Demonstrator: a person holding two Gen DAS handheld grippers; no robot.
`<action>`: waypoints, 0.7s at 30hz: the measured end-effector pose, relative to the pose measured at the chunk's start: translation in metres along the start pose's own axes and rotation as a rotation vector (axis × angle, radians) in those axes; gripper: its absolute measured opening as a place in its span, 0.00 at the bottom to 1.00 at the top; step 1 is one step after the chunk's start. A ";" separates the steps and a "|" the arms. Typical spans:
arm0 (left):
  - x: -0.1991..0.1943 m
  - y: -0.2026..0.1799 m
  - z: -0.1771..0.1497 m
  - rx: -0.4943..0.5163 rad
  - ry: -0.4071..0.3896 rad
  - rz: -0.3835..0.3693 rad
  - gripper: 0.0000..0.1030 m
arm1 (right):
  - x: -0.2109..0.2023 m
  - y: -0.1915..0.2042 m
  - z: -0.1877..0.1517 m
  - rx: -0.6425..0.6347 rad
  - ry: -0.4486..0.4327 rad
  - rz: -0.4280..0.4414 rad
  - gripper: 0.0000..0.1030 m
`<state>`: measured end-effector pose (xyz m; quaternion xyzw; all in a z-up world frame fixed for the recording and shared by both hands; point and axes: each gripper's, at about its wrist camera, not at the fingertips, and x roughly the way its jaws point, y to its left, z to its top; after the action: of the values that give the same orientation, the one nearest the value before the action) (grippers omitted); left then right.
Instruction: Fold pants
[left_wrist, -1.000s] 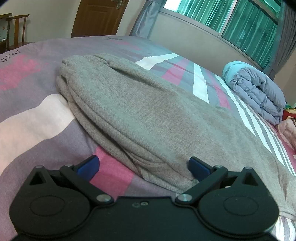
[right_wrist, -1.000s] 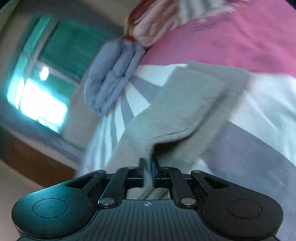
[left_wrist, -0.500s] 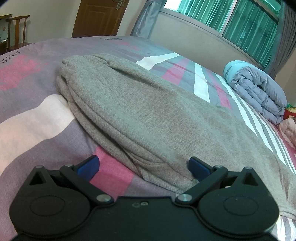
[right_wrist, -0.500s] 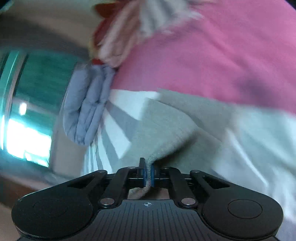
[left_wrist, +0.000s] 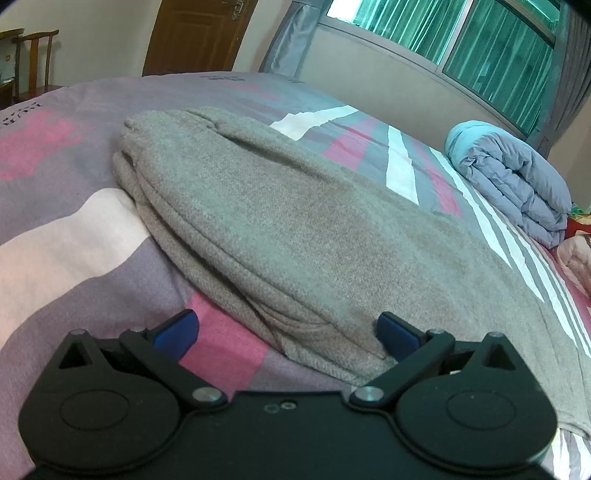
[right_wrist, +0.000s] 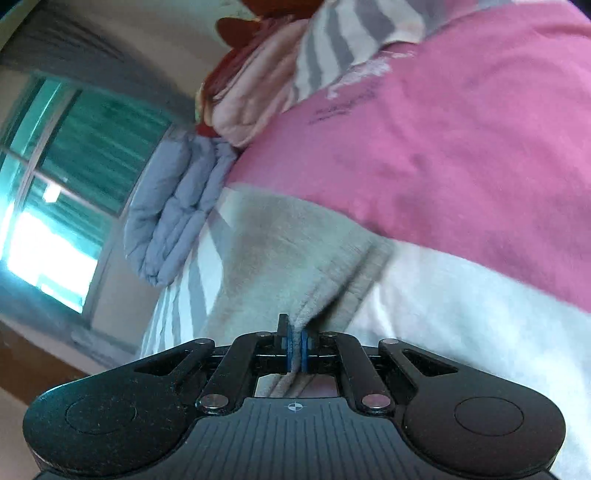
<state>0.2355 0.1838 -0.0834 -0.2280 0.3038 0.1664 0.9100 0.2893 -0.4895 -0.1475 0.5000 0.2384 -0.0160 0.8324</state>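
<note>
A pair of grey knit pants (left_wrist: 295, 229) lies folded lengthwise across a bed, stretching from near the left side toward the lower right edge of the left wrist view. The bed is covered by a bedspread (left_wrist: 66, 243) with broad purple, pink and white bands.

The left gripper (left_wrist: 286, 330) sits low over the bedspread with its blue-tipped jaws spread wide. The near folded edge of the pants lies between them, with one blue pad (left_wrist: 395, 330) just beside the cloth on the right and the other over bare pink bedspread on the left. Neither pad presses on the fabric.

In the right wrist view, the right gripper (right_wrist: 295, 349) has its jaws pinched tight on a bunched corner of the pants (right_wrist: 280, 258), and the cloth rises in a small ridge out of the pads. This view is tilted and slightly blurred.

Beyond the pants, near the far side of the bed, rests a rolled blue-grey quilt (left_wrist: 513, 184); it is well apart from the pants. A bundle of pink and red bedding (right_wrist: 251, 96) lies just past the quilt. Behind the bed are a window with green curtains (left_wrist: 443, 33), a brown wooden door (left_wrist: 195, 35) and a wooden chair (left_wrist: 33, 59) by the wall.
</note>
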 end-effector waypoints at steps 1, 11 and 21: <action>0.000 0.000 0.000 0.000 0.000 0.002 0.94 | -0.002 0.001 0.001 -0.004 -0.007 0.000 0.04; 0.000 -0.001 0.000 0.001 -0.001 0.002 0.94 | -0.016 0.027 -0.001 -0.042 -0.043 0.075 0.04; -0.002 0.000 0.000 -0.007 -0.008 -0.006 0.94 | -0.012 0.018 -0.008 -0.033 -0.008 -0.048 0.10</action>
<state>0.2342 0.1840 -0.0825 -0.2311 0.2992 0.1657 0.9108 0.2808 -0.4766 -0.1307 0.4803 0.2472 -0.0338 0.8409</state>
